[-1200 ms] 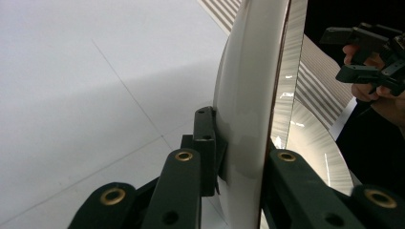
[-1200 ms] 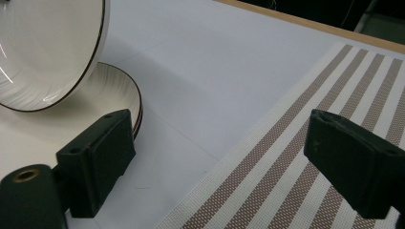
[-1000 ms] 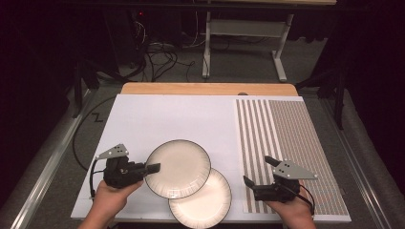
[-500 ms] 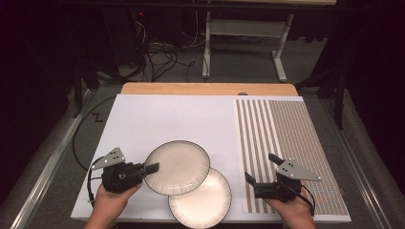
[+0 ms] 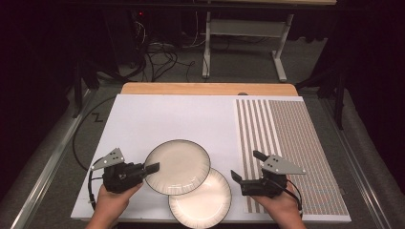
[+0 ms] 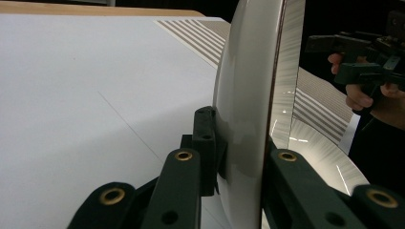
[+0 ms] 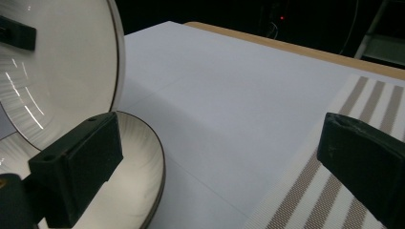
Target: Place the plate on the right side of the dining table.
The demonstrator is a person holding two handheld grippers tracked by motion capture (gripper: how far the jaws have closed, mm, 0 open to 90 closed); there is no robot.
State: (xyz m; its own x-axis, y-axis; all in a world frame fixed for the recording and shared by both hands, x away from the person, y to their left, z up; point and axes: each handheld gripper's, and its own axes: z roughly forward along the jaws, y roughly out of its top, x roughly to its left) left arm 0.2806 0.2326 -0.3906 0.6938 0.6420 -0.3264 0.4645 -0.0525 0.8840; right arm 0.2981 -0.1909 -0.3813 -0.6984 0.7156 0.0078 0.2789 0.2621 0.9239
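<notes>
White table, striped mat at right. Your left gripper clamps rim of upper plate, lower centre of frame, now drawn slightly left, overlapping less of lower plate. Your right gripper spread, empty, beside lower plate. Likely separating stack.

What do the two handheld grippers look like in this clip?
Both the left gripper and the right gripper are black, two-jawed, each topped with a grey three-cornered plate dotted with holes. Brass-coloured rivets mark the jaw links. A black cable trails from each. Bare forearms, no sleeves visible.
</notes>
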